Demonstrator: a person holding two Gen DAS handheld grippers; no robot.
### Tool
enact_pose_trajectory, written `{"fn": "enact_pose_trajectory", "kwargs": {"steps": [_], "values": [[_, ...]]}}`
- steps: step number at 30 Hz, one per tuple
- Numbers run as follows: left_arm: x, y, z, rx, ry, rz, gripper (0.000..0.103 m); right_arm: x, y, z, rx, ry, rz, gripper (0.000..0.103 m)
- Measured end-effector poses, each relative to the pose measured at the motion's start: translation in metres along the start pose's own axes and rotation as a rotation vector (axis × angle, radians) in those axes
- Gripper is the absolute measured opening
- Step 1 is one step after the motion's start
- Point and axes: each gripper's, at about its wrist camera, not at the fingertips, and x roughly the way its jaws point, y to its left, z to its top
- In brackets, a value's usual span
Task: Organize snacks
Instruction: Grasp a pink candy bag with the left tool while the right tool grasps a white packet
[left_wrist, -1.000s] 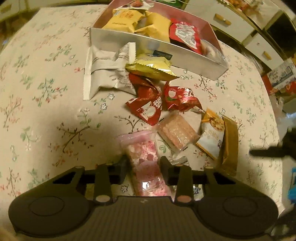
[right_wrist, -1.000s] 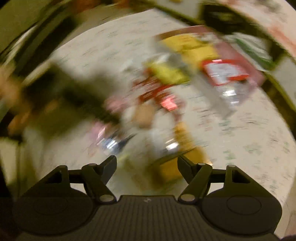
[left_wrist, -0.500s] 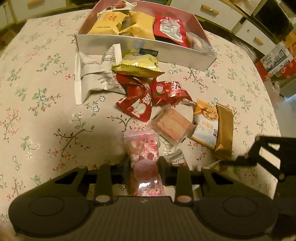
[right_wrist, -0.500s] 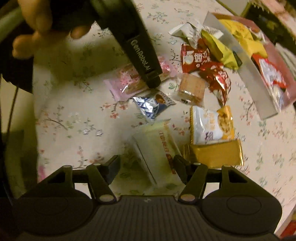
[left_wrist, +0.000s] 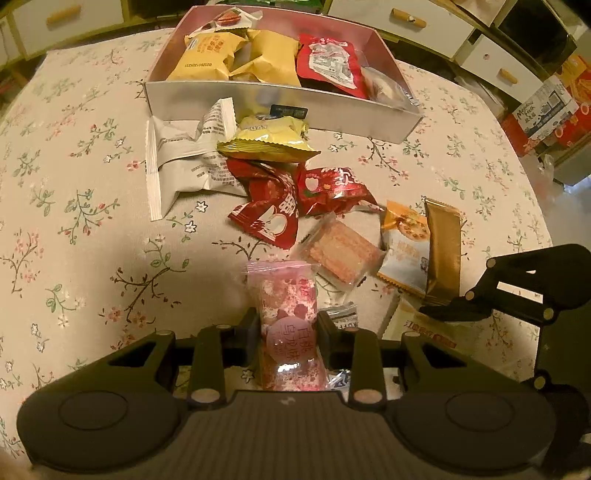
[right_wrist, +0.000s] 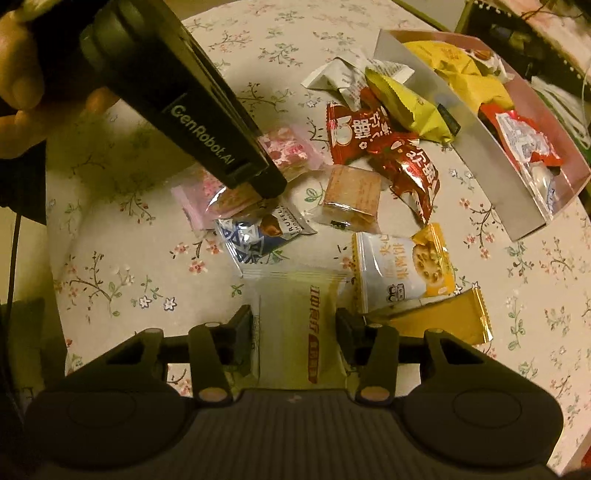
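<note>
While the left gripper (left_wrist: 287, 334) keeps its jaws pinched on the pink, flower-printed plastic snack packet (left_wrist: 286, 317), which lies on the floral-cloth worktop (left_wrist: 92, 206), the change is on the other side. The right gripper (right_wrist: 294, 328) has come down over the pale cream rectangular snack packet with red lettering (right_wrist: 299, 325), and its jaws have just been closing. They now stand narrowed with the packet between them, the pads right at its 2 long edges; whether they press yet I cannot tell for sure.

Both hands are thus set on a packet each, so 2 snacks look ready to go together. The open, shallow silver-walled cardboard box (left_wrist: 280, 99) sits at the far side of the worktop, already holding yellow and red packets. About 9 loose ones are left between it and the grippers, among them a shiny gold foil sachet (right_wrist: 447, 317) just beside the right jaws and a small blue-and-white wrapped chocolate (right_wrist: 258, 236) near the left ones. Lifting cleanly without dragging those neighbours is the likely concern.
</note>
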Motion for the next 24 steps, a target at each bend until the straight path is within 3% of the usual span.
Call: {"fn": "enact_pose_trajectory", "kwargs": {"steps": [14,24], "values": [[-0.016,0.002,0.003,0.002,-0.037,-0.023,0.037,-0.023,-0.004,0.009,0.049,-0.081,0.016,0.044],[-0.026,-0.007,0.004,0.076,-0.105,0.023,0.037,-0.040,-0.016,0.009,0.126,-0.162,-0.026,0.043]]}}
